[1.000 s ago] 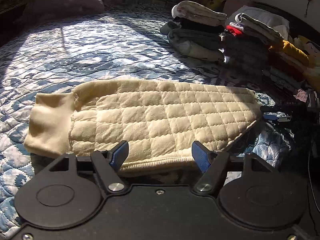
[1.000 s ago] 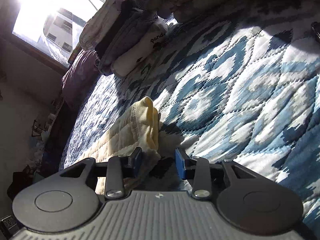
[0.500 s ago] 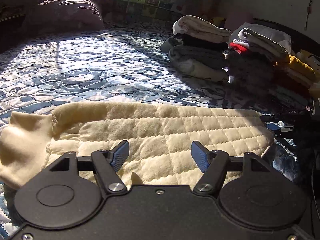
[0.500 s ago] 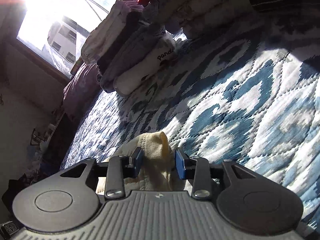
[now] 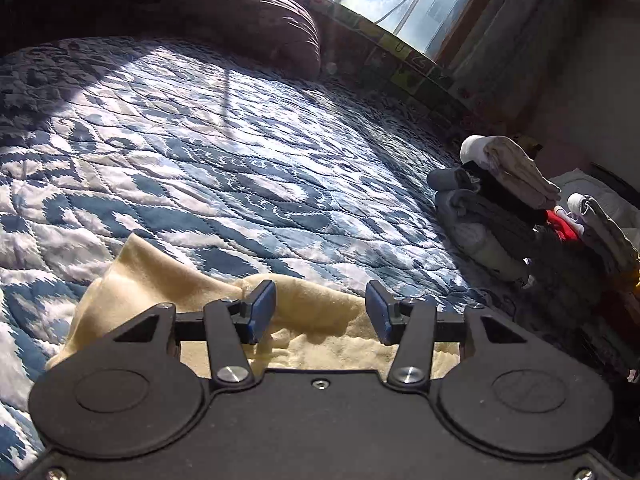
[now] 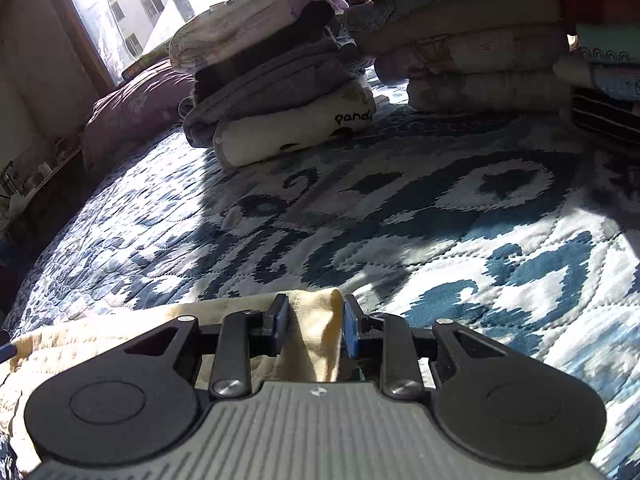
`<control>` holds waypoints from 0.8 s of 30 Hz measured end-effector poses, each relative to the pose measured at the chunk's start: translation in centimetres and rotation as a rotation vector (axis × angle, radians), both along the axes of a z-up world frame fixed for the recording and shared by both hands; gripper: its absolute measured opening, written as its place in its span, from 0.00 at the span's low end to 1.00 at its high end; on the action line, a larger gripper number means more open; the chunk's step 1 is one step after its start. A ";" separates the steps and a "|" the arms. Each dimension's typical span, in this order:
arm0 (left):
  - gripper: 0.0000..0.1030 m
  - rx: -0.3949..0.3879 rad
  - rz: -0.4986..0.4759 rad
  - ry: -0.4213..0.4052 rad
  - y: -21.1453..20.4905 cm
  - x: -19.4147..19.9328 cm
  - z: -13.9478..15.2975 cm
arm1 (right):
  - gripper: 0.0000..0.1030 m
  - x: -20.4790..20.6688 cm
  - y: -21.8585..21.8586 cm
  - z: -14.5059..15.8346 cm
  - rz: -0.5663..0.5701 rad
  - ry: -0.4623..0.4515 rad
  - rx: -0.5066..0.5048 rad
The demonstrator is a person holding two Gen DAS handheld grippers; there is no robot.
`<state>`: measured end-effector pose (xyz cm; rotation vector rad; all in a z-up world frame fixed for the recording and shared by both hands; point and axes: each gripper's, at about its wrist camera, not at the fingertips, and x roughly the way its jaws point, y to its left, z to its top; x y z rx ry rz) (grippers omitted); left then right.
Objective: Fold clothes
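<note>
Right gripper (image 6: 314, 326) now clamped on cream garment (image 6: 316, 332) edge, raised since 1 s ago. Left gripper (image 5: 320, 310) jaws wide, empty; folded stacks (image 5: 500, 208) at 3 o'clock.

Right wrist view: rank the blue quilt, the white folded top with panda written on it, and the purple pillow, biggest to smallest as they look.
1. Blue quilt, which fills most of the frame.
2 and 3. White panda top and purple pillow look about equal here. The pillow lies farther back and is partly hidden behind the clothes pile, so ranking them is unsure.
</note>
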<state>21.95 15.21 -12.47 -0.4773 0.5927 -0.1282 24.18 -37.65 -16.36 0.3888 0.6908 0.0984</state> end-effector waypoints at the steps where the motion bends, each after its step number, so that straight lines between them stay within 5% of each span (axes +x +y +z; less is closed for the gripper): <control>1: 0.47 -0.006 -0.011 0.033 0.6 0.4 -0.5 | 0.31 -0.4 0.1 0.3 -0.004 -0.007 -0.015; 2: 0.47 0.018 -0.018 0.070 0.9 0.9 -1.2 | 0.31 -0.9 0.3 0.5 -0.008 -0.013 -0.031; 3: 0.22 0.039 -0.010 0.099 1.4 1.4 -2.0 | 0.31 -1.2 0.2 0.7 -0.018 -0.013 -0.031; 4: 0.14 0.015 0.010 0.114 2.3 1.6 -2.8 | 0.31 -1.6 0.0 0.9 -0.035 -0.007 -0.012; 6: 0.12 -0.104 0.070 0.115 4.0 1.1 -2.7 | 0.31 -2.6 -0.7 1.2 -0.070 0.020 0.046; 7: 0.15 -0.113 0.087 0.081 4.2 0.2 -1.9 | 0.31 -3.1 -0.9 1.3 -0.078 0.034 0.074; 9: 0.38 -0.143 0.108 0.017 4.6 -1.4 -0.5 | 0.35 -4.7 -1.5 1.1 -0.088 0.077 0.179; 11: 0.41 -0.195 0.100 0.003 4.8 -2.7 -0.6 | 0.40 -6.2 -1.9 0.6 -0.107 0.096 0.268; 14: 0.37 -0.103 0.146 0.132 4.9 -2.4 -3.1 | 0.54 -8.2 -2.3 -1.2 -0.142 0.143 0.441; 17: 0.35 -0.254 0.206 0.113 6.8 -3.4 -3.4 | 0.54 -9.5 -2.6 -2.7 -0.200 0.132 0.584; 21: 0.55 -0.254 0.223 0.050 6.1 -6.0 -0.7 | 0.54 -10.0 -2.7 -4.0 -0.275 0.102 0.709; 24: 0.60 -0.291 0.191 0.017 4.7 -8.4 0.4 | 0.56 -9.5 -2.2 -4.4 -0.279 0.064 0.721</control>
